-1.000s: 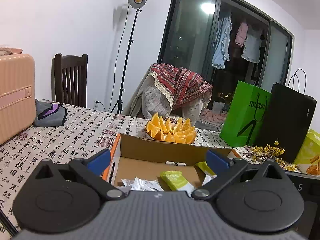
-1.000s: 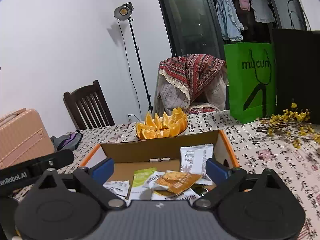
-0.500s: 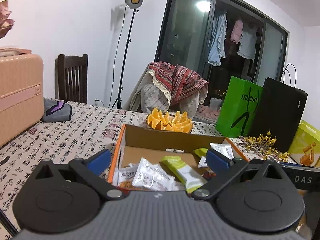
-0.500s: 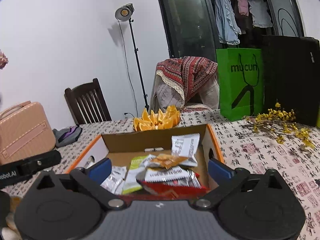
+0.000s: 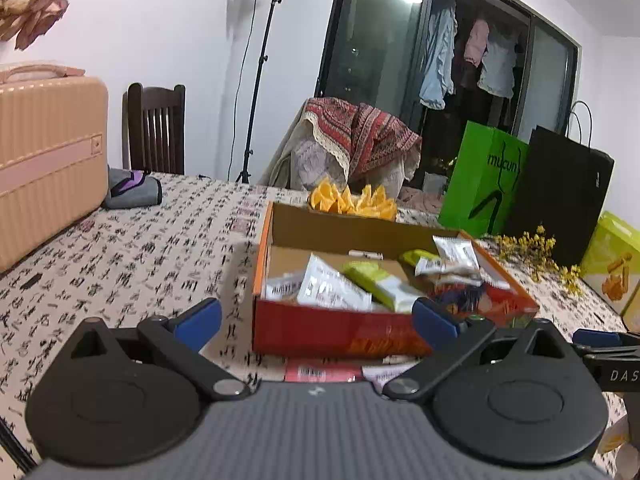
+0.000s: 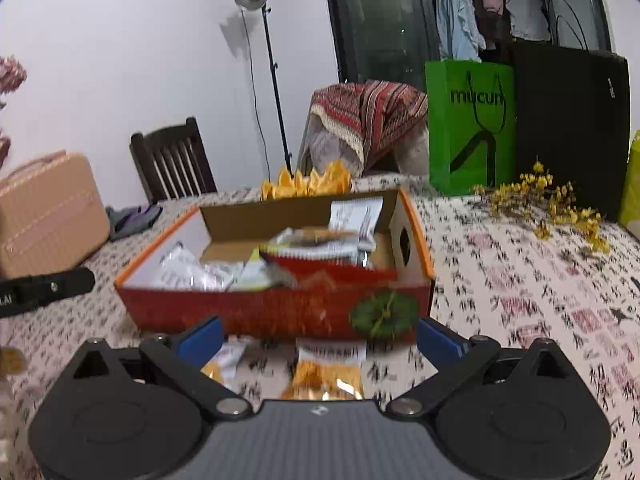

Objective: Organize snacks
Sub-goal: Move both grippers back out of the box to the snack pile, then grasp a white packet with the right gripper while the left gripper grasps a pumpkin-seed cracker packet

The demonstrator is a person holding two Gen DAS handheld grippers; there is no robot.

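An orange-red cardboard box (image 5: 340,332) sits on the table, holding several snack packets, among them a white one (image 5: 332,288) and a green one (image 5: 380,284). My left gripper (image 5: 316,320) stands open just before the box's near wall, with a red packet (image 5: 320,372) lying on the cloth between its fingers. In the right wrist view the same box (image 6: 276,312) fills the middle. My right gripper (image 6: 319,340) is wide open over an orange packet (image 6: 328,372) on the table, with a second packet (image 6: 226,358) by its left finger. Neither gripper touches anything.
A plate of orange slices (image 5: 354,200) stands behind the box. A green bag (image 5: 484,184), a black bag (image 5: 560,192) and yellow flowers (image 5: 532,248) are at back right. A peach suitcase (image 5: 48,160) and grey pouch (image 5: 132,192) sit at left.
Both grippers have drawn back from over the box and sunk lower. The box's red front wall and the loose packets on the cloth before it have come into view.
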